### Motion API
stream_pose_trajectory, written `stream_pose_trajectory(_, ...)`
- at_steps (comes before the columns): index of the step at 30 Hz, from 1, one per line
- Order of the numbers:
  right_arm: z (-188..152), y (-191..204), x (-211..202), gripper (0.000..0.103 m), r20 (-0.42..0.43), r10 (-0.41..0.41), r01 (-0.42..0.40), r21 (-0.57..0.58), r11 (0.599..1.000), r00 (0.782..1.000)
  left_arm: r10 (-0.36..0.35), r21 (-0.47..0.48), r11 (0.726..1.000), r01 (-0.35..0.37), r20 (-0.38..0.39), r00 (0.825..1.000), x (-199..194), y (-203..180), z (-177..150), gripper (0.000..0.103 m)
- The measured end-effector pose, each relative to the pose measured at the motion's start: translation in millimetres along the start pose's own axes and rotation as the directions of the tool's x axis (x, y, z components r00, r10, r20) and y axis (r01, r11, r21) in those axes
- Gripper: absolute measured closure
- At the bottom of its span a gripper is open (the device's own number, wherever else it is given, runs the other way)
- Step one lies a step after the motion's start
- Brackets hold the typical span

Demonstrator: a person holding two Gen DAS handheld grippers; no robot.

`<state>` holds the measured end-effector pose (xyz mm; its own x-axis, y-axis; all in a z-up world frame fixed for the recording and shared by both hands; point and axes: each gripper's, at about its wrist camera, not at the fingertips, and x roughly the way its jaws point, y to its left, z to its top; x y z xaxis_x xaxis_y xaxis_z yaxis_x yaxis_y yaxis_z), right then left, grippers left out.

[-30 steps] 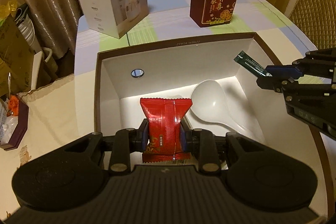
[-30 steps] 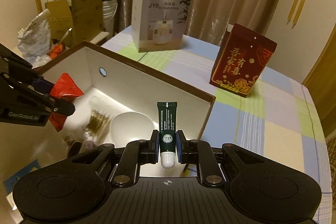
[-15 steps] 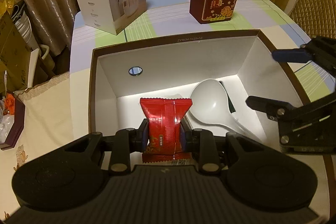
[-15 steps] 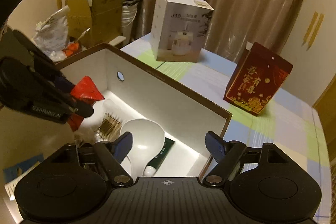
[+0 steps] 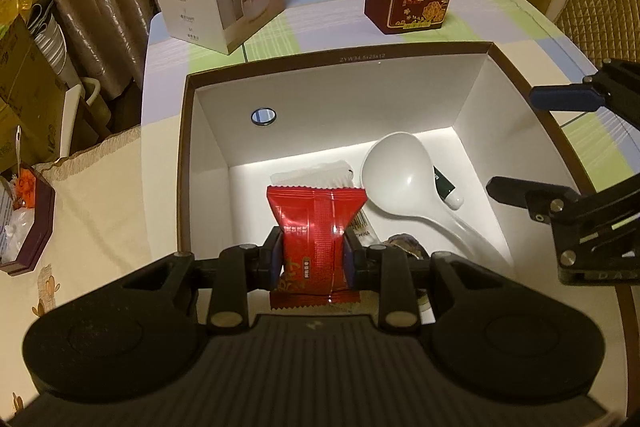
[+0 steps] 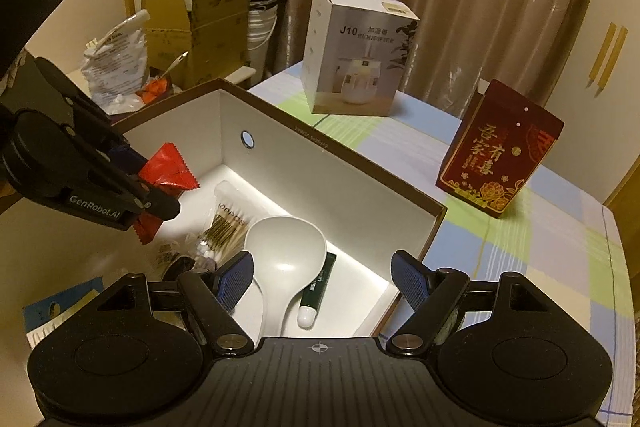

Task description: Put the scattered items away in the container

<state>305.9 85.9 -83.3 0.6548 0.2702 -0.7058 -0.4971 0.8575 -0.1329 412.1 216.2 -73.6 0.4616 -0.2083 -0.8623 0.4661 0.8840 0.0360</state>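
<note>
Since a second ago the dark green tube (image 6: 317,289) has left the right gripper (image 6: 320,279) and now lies on the floor of the container (image 5: 336,57), lower centre of the right wrist view, white cap toward the camera, just beside the handle of the white spoon (image 6: 282,259). Right gripper's jaws stand wide apart, holding nothing, over the container's near edge.

Left gripper (image 5: 314,255) clamped on the red snack packet (image 5: 316,227), held upright above the container interior, lower centre of the left wrist view.

Container: open box, brown rim, white inside, round hole in the far wall. Contents on its floor: spoon, tube, a clear pack of cotton swabs (image 6: 226,225) left of the spoon bowl, a white sachet (image 5: 316,177) behind the red packet. Smaller items near the swabs too dim to name.

Outside, on the checked tablecloth (image 6: 520,247): white humidifier box (image 6: 356,55) upper centre, dark red gift box (image 6: 500,151) at right, both upright and well apart from the container.
</note>
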Motion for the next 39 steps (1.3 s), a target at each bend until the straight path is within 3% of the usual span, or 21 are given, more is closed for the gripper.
stream_pose_trajectory(8,-0.8,0.4,-4.2,0.021,0.006,-0.004,0.004,-0.006,1.0,1.0,0.007,-0.009,1.0,-0.007,-0.005,1.0,-1.1,-1.3,-2.2,0.077)
stream_pose_trajectory(10,-1.9,0.4,-6.1,0.021,0.004,-0.012,0.012,-0.007,1.0,1.0,0.013,-0.017,1.0,-0.013,-0.004,1.0,-3.1,-1.4,-3.4,0.067)
stream_pose_trajectory(12,-3.1,-0.4,-8.8,0.021,0.006,-0.008,0.008,-0.006,1.0,1.0,0.024,-0.019,1.0,-0.024,-0.001,1.0,-6.0,-1.8,-4.5,0.063)
stream_pose_trajectory(14,-4.0,-2.2,-13.6,0.021,0.011,0.0,0.0,0.001,1.0,1.0,0.036,-0.034,0.999,-0.036,0.002,0.999,-10.6,-1.6,-6.2,0.042)
stream_pose_trajectory(15,-4.7,-3.1,-16.4,0.017,0.012,0.006,-0.006,0.007,1.0,1.0,0.044,-0.039,0.998,-0.043,0.008,0.999,-14.1,-1.9,-7.3,0.04)
stream_pose_trajectory(16,-5.5,-4.3,-20.1,0.0,0.018,0.009,-0.01,0.018,1.0,1.0,0.05,-0.041,0.998,-0.049,0.014,0.999,-18.4,-2.6,-8.9,0.039)
stream_pose_trajectory(19,-8.1,-7.0,-33.5,0.0,0.049,0.032,-0.034,0.041,0.999,0.998,0.068,-0.065,0.996,-0.066,0.022,0.997,-30.3,-3.6,-14.6,0.032)
stream_pose_trajectory(29,-17.5,-7.5,-58.9,0.0,0.048,0.084,-0.087,0.055,0.995,0.995,0.139,-0.171,0.976,-0.132,0.027,0.99,-69.6,-14.3,-38.4,0.023)
stream_pose_trajectory(39,-34.9,-7.4,-94.5,0.0,0.069,0.182,-0.184,0.03,0.982,0.981,0.235,-0.27,0.939,-0.211,0.058,0.97,-116.2,-48.9,-67.9,0.017)
